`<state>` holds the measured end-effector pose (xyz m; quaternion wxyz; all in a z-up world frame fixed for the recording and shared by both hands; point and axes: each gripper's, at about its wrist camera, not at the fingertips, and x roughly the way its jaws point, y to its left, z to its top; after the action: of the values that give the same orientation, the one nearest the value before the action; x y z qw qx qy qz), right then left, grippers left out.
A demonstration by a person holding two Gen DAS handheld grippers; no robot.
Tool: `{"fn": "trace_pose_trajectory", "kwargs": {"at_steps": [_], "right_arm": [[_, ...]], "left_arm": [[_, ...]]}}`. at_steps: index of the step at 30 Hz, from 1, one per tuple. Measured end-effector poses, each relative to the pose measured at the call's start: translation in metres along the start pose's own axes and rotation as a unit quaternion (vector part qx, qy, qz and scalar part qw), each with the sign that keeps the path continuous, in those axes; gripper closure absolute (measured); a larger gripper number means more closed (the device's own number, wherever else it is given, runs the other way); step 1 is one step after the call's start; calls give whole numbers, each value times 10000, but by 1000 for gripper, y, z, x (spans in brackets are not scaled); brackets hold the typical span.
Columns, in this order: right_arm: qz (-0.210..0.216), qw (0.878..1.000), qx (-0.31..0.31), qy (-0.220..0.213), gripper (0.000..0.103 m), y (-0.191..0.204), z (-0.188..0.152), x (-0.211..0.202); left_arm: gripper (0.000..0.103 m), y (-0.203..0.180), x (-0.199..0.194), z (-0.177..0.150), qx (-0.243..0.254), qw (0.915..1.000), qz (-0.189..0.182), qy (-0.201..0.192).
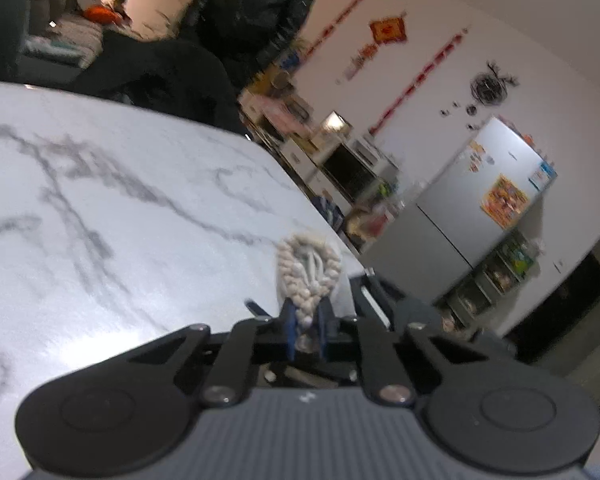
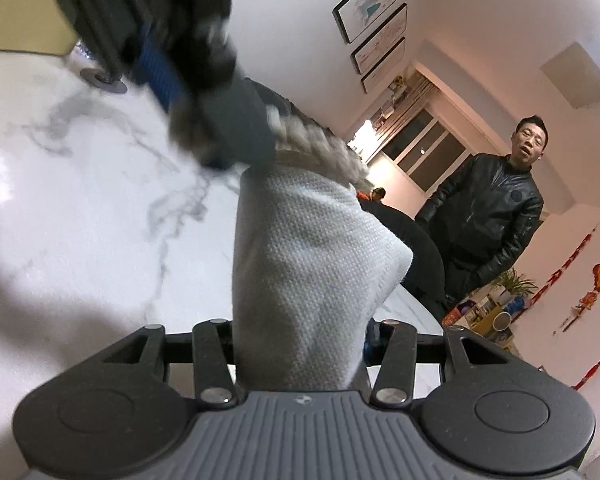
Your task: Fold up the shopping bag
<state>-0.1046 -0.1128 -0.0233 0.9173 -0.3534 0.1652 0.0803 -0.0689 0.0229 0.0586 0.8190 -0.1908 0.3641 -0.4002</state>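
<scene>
The shopping bag (image 2: 300,280) is off the marble bench (image 1: 100,208), held up between the two tools. In the right wrist view its white woven cloth rises from the lower centre of the frame, bunched thickly between the fingers of the right tool (image 2: 300,344), which is closed narrow on that fabric. In the left wrist view the left tool (image 1: 306,336) is pinched tight on the braided rope handle (image 1: 308,276), whose pale loop stands just above the blue finger pads at lower centre. The same tool shows in the upper left of the right wrist view, blurred, gripping the rope where it meets the cloth.

The main risk, as I judge it, is the rope slipping: it is round and lumpy, only a short length sits between the pads, and a pull from the other side could drag it free and let the bag's top drop. The right grip takes a thick wad, so a layer may creep out and spoil the fold line. The bag also sits near the bench edge at the right of the left wrist view, so slack cloth could slide off.

Both tools are tilted, the left one seemingly pointing across the bench, though blur makes its angle uncertain. A person in a dark jacket (image 2: 488,216) stands at the right of the right wrist view, well apart.
</scene>
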Motion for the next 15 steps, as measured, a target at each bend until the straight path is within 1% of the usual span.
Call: {"fn": "trace_pose_trajectory", "kwargs": {"at_steps": [3, 5, 6, 8, 10, 11, 12, 13, 15], "right_arm": [[-66, 9999, 97, 86, 57, -9, -5, 1], [-93, 9997, 182, 119, 57, -16, -8, 0], [-4, 9993, 342, 127, 57, -22, -9, -1], [356, 9956, 857, 126, 57, -38, -12, -4], [806, 9857, 1477, 96, 57, -54, -15, -7], [976, 9801, 1724, 90, 57, -61, -17, -8], [1054, 9765, 1879, 105, 57, -65, -17, -8], [1070, 9742, 1981, 127, 57, -68, -18, -8], [1025, 9727, 2076, 172, 57, -71, -19, -7]], "left_arm": [[94, 5, -5, 4, -12, 9999, 111, -93], [94, 12, -2, 8, -65, 9998, 193, -88], [94, 16, 2, 10, -94, 9997, 229, -63], [94, 23, 13, 14, -125, 9993, 363, 13], [91, 31, 24, 18, -159, 9986, 495, 94], [86, 35, 31, 20, -191, 9982, 549, 152], [75, 39, 35, 21, -226, 9979, 580, 192], [68, 44, 40, 20, -263, 9976, 605, 225], [37, 47, 44, 19, -331, 9974, 602, 228]]}}
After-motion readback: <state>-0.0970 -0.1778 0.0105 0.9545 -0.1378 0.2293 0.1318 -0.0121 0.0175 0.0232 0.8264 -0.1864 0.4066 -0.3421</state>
